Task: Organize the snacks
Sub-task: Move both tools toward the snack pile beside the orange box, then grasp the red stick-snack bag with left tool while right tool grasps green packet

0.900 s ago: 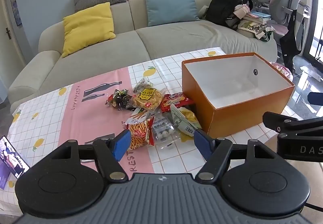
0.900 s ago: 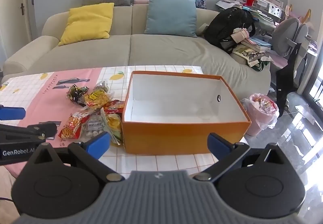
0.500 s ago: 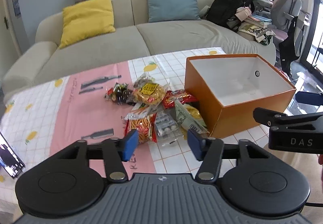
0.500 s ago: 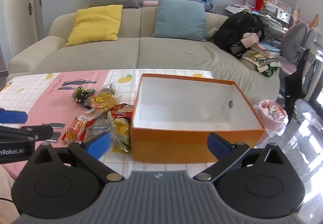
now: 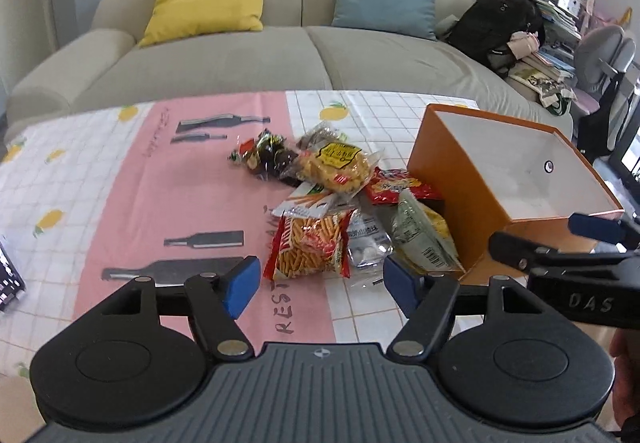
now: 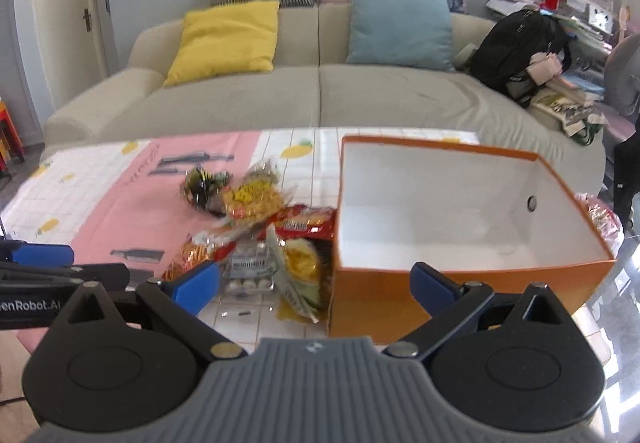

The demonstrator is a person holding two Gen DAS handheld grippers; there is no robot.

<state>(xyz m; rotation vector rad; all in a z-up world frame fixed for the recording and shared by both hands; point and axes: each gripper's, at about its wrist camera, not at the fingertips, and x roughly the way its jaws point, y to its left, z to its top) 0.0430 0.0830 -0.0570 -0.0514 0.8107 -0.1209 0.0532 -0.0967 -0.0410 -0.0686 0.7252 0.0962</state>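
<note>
Several snack packets lie in a pile on the tablecloth left of an empty orange box (image 5: pixel 460 179). The pile includes a red packet of orange sticks (image 5: pixel 308 243), a yellow packet (image 5: pixel 340 165), a dark candy packet (image 5: pixel 266 155), a red packet (image 5: pixel 396 185) and a green-yellow packet (image 5: pixel 426 239). My left gripper (image 5: pixel 320 279) is open and empty, just in front of the stick packet. My right gripper (image 6: pixel 314 283) is open and empty, in front of the box (image 6: pixel 460 275) and the pile (image 6: pixel 256 227).
A beige sofa (image 5: pixel 280 55) with yellow and blue cushions runs behind the table. A black backpack (image 5: pixel 496 23) and cluttered shelves are at the right. A phone (image 5: pixel 8 279) lies at the table's left edge. A pink bin bag (image 6: pixel 600 215) stands beyond the box.
Both grippers have moved left and closer to the snack pile. The left jaws narrowed, then opened wider again. The right jaws stayed open.
</note>
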